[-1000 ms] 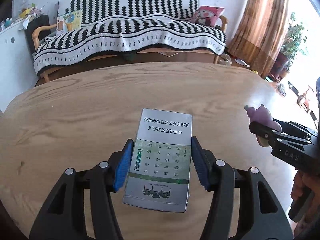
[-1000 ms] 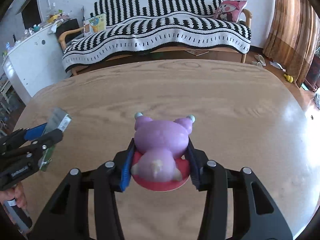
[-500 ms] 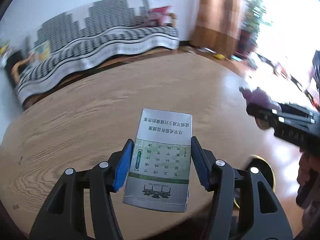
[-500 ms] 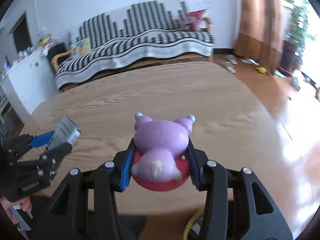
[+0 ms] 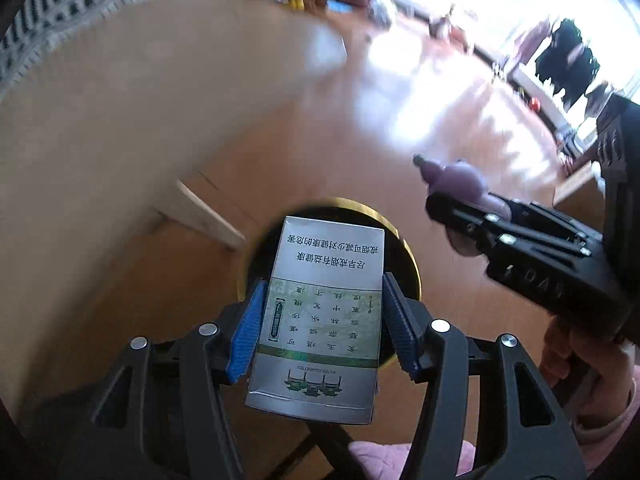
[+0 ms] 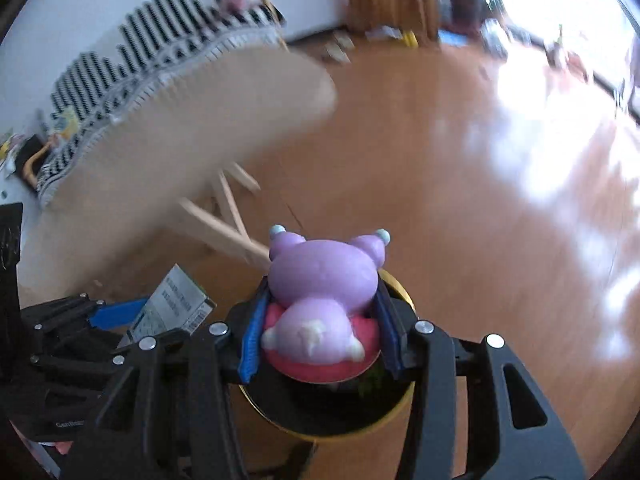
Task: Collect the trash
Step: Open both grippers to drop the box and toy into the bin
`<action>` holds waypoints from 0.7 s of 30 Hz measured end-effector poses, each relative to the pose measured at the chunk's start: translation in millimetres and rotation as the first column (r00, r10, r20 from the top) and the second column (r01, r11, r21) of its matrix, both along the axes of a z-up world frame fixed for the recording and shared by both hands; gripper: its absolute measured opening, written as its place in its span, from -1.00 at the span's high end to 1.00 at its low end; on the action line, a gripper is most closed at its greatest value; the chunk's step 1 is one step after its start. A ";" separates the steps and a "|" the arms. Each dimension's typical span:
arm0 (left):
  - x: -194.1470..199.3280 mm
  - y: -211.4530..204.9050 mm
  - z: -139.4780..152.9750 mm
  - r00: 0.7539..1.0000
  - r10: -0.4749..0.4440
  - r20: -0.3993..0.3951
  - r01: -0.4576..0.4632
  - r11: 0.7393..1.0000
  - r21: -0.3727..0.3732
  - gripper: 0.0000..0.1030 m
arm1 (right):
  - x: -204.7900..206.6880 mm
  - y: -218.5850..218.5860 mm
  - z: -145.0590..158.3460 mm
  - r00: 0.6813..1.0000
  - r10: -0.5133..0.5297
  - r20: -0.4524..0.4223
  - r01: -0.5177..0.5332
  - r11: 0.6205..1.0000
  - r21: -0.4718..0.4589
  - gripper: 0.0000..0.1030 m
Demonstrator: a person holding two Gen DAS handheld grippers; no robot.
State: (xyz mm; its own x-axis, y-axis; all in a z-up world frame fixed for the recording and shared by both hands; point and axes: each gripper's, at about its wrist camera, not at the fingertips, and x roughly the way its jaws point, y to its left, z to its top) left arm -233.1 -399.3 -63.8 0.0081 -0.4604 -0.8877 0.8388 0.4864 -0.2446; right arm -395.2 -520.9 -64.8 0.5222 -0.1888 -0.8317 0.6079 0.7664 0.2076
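My left gripper (image 5: pixel 322 324) is shut on a silver and green cigarette pack (image 5: pixel 320 312) and holds it over the open mouth of a round black bin with a gold rim (image 5: pixel 408 252) on the floor. My right gripper (image 6: pixel 320 330) is shut on a purple and pink toy figure (image 6: pixel 322 296) and holds it over the same bin (image 6: pixel 328 420). The right gripper with the toy (image 5: pixel 460 184) shows at the right of the left wrist view. The left gripper with the pack (image 6: pixel 172 308) shows at the lower left of the right wrist view.
The light wooden table (image 5: pixel 120 100) is at the left, with its pale legs (image 6: pixel 224 216) beside the bin. A striped sofa (image 6: pixel 160 52) stands behind it. The glossy wooden floor (image 6: pixel 480 180) stretches to the right toward bright windows.
Both grippers have swung right and down, off the tabletop, and now hang over the bin on the floor. Each still holds its object.
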 end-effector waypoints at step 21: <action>3.7 -18.9 -24.5 1.000 -0.001 0.021 0.000 1.000 0.019 -0.88 | -8.8 -44.3 -42.1 0.989 -0.142 -0.033 0.145 0.979 0.146 -0.87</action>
